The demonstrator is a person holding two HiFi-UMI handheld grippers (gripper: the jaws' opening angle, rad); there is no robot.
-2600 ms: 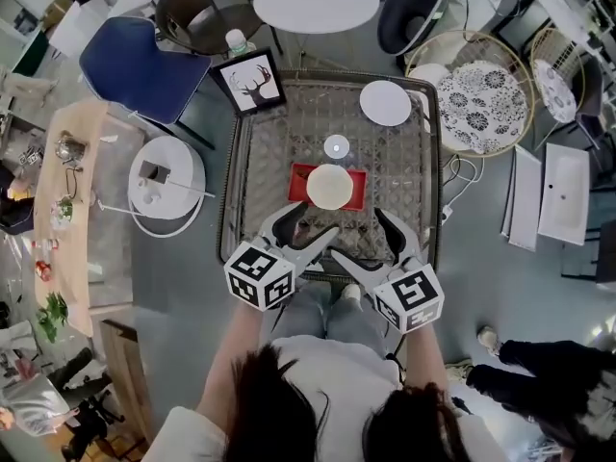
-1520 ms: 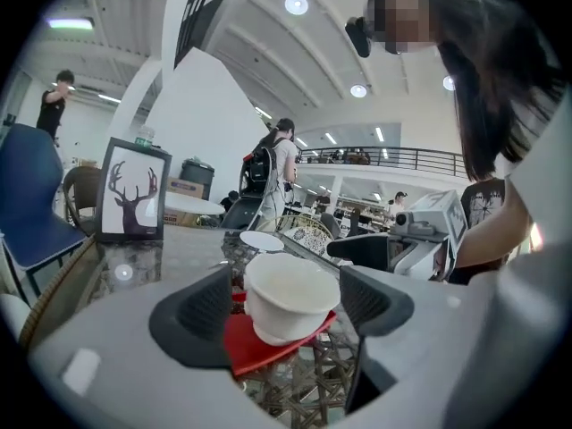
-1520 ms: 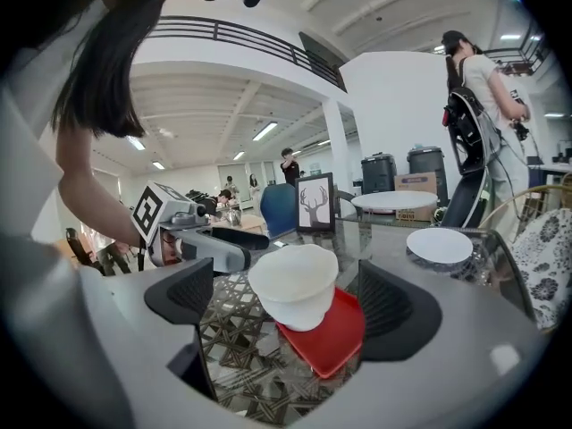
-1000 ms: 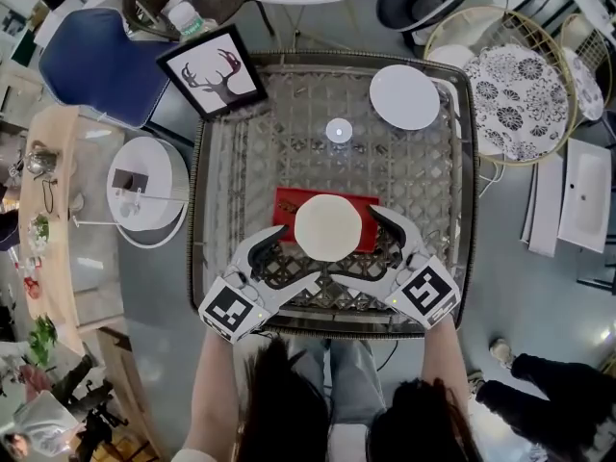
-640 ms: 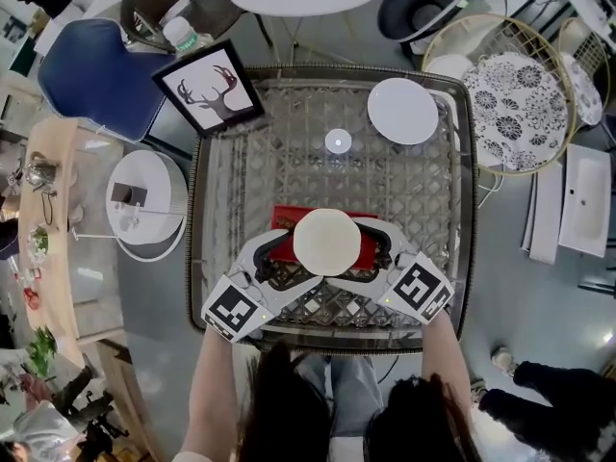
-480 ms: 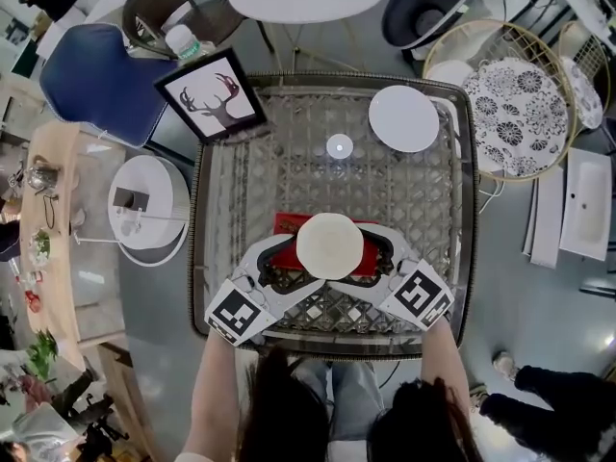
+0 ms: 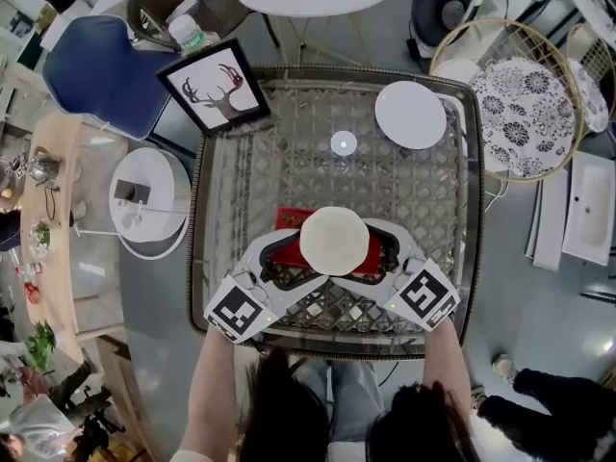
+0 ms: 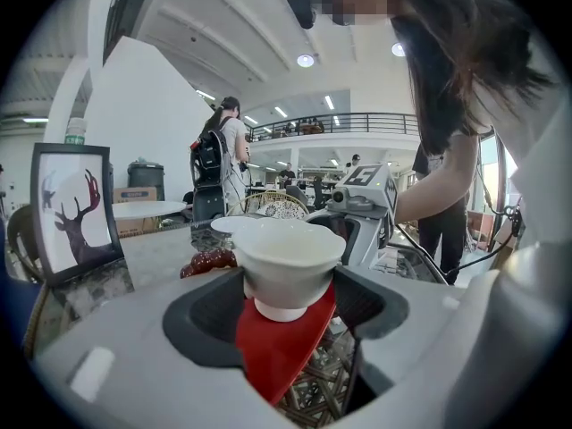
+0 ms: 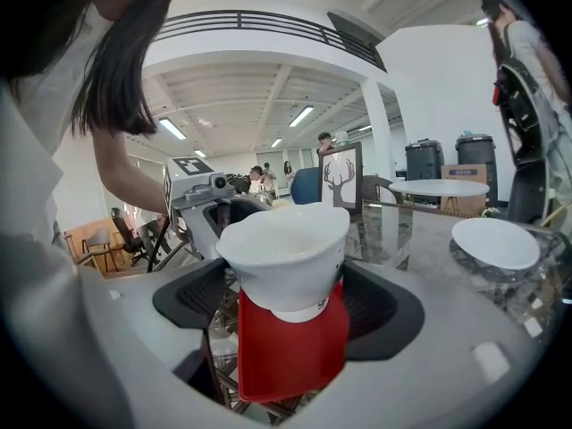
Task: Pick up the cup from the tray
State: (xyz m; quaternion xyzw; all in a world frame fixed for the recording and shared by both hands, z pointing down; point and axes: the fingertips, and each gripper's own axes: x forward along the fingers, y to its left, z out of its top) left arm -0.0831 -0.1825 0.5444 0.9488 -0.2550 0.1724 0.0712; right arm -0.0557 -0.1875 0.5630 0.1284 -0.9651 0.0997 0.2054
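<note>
A white cup [image 7: 333,241] stands on a small red tray [image 7: 372,255] near the front of the woven glass-topped table [image 7: 204,210]. My left gripper [image 7: 289,260] reaches in from the left and my right gripper [image 7: 377,254] from the right, and both straddle the tray's ends. In the left gripper view the cup [image 8: 288,262] stands on the tray [image 8: 277,351] between the wide jaws of the left gripper [image 8: 288,309]. The right gripper view has the cup [image 9: 286,253] and tray [image 9: 290,356] between the spread jaws of the right gripper [image 9: 288,309]. Whether any pad touches the cup is hidden.
A white plate [image 7: 410,115] lies at the table's far right and a small clear round object [image 7: 344,143] sits mid-table. A framed deer picture [image 7: 214,88] leans at the far left corner. A white round stand [image 7: 149,200], a blue chair [image 7: 96,65] and wicker baskets [image 7: 525,94] surround the table.
Both grippers have moved in from in front of the tray until they flank the cup on both sides. In the last half second they hardly shifted.
</note>
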